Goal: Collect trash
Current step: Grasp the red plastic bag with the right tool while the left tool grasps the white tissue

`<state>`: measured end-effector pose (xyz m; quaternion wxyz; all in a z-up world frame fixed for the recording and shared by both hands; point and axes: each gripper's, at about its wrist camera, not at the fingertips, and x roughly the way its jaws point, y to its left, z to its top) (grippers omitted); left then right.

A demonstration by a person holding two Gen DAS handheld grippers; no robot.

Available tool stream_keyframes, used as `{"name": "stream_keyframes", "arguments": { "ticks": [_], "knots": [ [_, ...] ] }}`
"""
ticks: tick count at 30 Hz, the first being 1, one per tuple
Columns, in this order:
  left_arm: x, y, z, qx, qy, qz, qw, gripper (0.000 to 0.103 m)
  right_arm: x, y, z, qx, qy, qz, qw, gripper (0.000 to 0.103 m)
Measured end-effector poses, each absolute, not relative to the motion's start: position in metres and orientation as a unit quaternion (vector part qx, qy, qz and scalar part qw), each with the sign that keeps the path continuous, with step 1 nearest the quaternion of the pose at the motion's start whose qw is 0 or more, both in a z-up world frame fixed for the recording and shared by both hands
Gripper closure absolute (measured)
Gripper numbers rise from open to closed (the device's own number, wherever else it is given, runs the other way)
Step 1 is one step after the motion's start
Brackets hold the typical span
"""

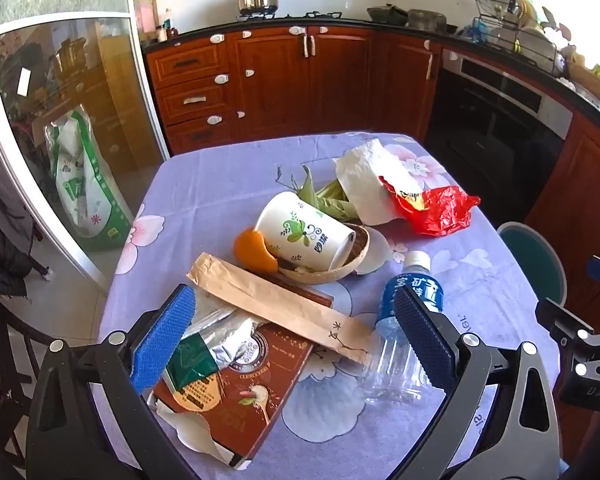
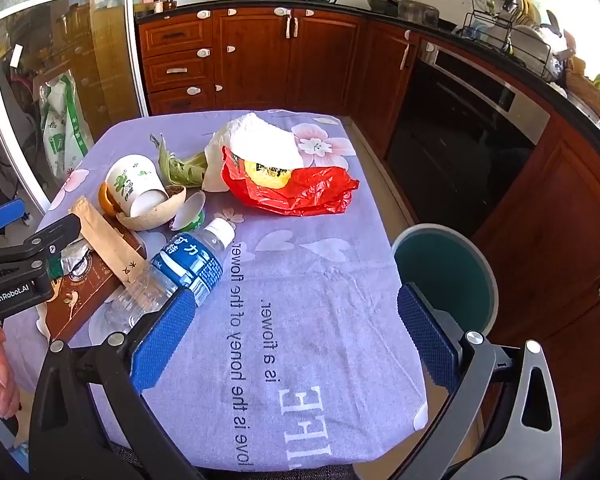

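Trash lies on the lilac tablecloth (image 1: 220,184). A white paper cup (image 1: 306,232) lies tipped on a shallow wicker bowl (image 1: 332,270) beside an orange peel (image 1: 254,252). A brown paper sleeve (image 1: 276,304) lies over a brown box (image 1: 240,396) with a crumpled foil wrapper (image 1: 216,336). An empty plastic bottle (image 1: 400,332) with a blue label lies on its side. My left gripper (image 1: 296,340) is open above the box and sleeve. My right gripper (image 2: 292,336) is open over bare cloth, with the bottle (image 2: 176,276) by its left finger.
A red plastic bag (image 2: 296,190), white paper towel (image 2: 260,140) and green husks (image 2: 184,166) lie at the table's far side. A teal bin (image 2: 448,272) stands right of the table. Wooden cabinets (image 2: 252,56) and an oven (image 2: 468,132) line the back. A glass door (image 1: 64,120) stands at the left.
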<state>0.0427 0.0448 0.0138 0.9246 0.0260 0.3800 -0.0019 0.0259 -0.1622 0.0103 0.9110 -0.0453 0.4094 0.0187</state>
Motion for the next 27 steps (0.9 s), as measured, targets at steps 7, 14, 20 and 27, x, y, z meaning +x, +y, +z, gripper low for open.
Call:
{"name": "stream_keyframes", "arguments": {
  "ticks": [7,14,20,27],
  "knots": [
    [0.086,0.063,0.010,0.046,0.382,-0.010,0.923,0.004,0.088,-0.148,0.005,-0.048,0.414,0.063,0.907,0.006],
    [0.131,0.084,0.004,0.037,0.412,-0.014,0.910,0.004,0.156,-0.120,-0.022,-0.032,0.451,0.101,0.886,0.009],
    [0.168,0.083,0.000,0.048,0.428,-0.027,0.902,0.004,0.201,-0.105,-0.062,-0.050,0.508,0.110,0.853,0.042],
    [0.196,0.066,-0.011,0.040,0.451,-0.067,0.889,0.004,0.218,-0.115,-0.069,-0.029,0.507,0.129,0.852,0.096]
  ]
}}
